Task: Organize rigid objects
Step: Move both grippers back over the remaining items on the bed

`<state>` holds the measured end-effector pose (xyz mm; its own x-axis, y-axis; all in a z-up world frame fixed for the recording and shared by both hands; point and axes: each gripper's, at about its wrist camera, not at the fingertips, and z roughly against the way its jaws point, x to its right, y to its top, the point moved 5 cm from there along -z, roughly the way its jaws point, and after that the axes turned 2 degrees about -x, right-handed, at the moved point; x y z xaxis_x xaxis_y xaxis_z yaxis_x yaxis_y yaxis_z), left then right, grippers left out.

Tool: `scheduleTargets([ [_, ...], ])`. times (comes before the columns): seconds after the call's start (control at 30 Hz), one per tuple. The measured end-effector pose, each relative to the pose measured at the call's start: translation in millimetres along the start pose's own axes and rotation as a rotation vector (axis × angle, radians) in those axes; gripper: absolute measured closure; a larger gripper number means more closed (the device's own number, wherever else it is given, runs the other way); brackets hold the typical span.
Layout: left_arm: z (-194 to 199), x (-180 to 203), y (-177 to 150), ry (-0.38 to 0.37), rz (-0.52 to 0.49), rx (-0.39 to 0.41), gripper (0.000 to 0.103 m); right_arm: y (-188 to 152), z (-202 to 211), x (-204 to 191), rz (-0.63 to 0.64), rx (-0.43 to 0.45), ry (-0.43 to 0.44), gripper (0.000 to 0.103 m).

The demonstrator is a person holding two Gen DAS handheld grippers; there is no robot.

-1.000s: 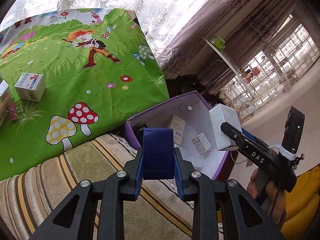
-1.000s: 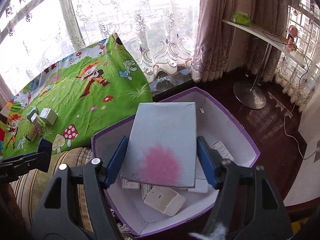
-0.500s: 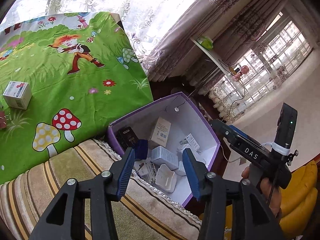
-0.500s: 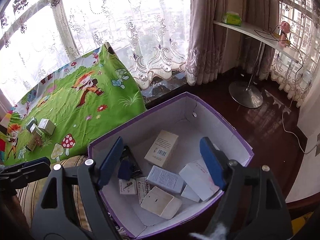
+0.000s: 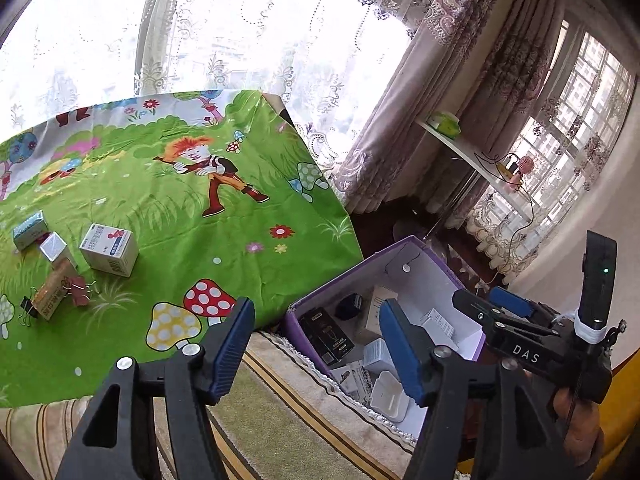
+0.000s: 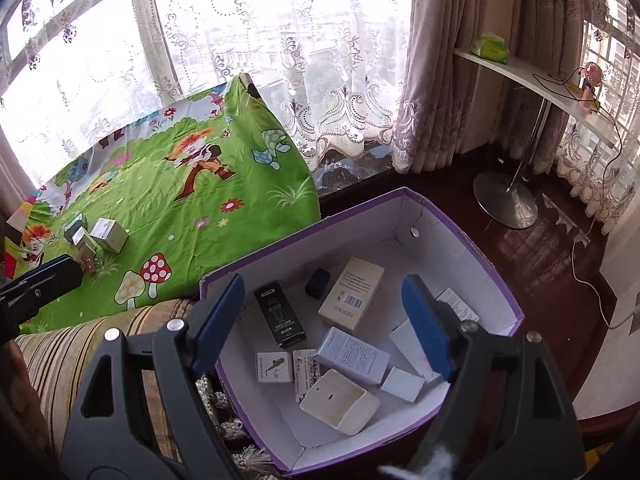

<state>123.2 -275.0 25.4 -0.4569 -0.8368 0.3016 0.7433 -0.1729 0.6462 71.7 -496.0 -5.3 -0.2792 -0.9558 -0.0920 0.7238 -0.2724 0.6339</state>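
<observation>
A purple cardboard box (image 6: 472, 240) with a white inside holds several small boxes, among them a black one (image 6: 281, 314), a cream one (image 6: 352, 298) and a small dark blue one (image 6: 317, 277). My right gripper (image 6: 324, 320) is open and empty above it. My left gripper (image 5: 316, 344) is open and empty over the box's left edge (image 5: 296, 312). On the green cartoon cloth (image 5: 168, 216) lie a white carton (image 5: 109, 249), a silver box (image 5: 54, 246), a tan box (image 5: 52, 294) and binder clips (image 5: 80, 288).
The purple box sits on a striped cushion (image 5: 272, 424) beside the cloth. Lace curtains (image 6: 280, 60) and a window are behind. A white shelf on a metal stand (image 6: 520, 184) stands on the dark wooden floor at right.
Both grippers opened. The left let go of a dark blue box and the right a large white box; both now lie in the purple box. The left gripper turned back toward the cloth.
</observation>
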Motion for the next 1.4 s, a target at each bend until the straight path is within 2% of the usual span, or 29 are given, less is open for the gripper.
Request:
scheduleTargets([
  [0.17,13,-9,9,0.069,-0.117,0.070,0.035,1,2,-21,0.057,-0.005,0.016,0.019],
  [0.27,19,-29,14,0.069,-0.091,0.045,0.033,2,4,-33,0.089,-0.003,0.027,0.019],
  [0.33,22,-47,18,0.098,-0.066,0.024,0.033,3,5,-40,0.106,-0.001,0.034,0.019],
  [0.43,31,-77,21,0.110,-0.046,0.046,0.033,5,6,-49,0.124,0.001,0.042,0.019],
  [0.6,44,-129,28,0.223,-0.052,0.065,0.034,7,4,-62,0.148,-0.006,0.055,0.019],
  [0.7,45,-166,29,0.252,-0.036,0.036,0.034,10,5,-72,0.167,-0.007,0.064,0.019],
  [0.8,48,-202,27,0.332,-0.039,0.019,0.034,13,6,-85,0.189,-0.003,0.078,0.019],
  [0.93,49,-247,20,0.371,0.021,-0.017,0.034,19,6,-109,0.231,-0.001,0.101,0.019],
  [1.03,47,-274,11,0.414,0.035,-0.057,0.038,23,5,-131,0.265,-0.002,0.134,0.019],
  [1.2,36,-306,-10,0.490,0.059,-0.144,0.048,27,0,-171,0.314,-0.019,0.192,0.019],
  [1.27,29,-313,-19,0.484,0.067,-0.175,0.051,28,-1,-188,0.344,-0.017,0.201,0.019],
  [1.4,17,-315,-33,0.516,0.017,-0.245,0.055,28,-6,-219,0.396,-0.028,0.222,0.019],
])
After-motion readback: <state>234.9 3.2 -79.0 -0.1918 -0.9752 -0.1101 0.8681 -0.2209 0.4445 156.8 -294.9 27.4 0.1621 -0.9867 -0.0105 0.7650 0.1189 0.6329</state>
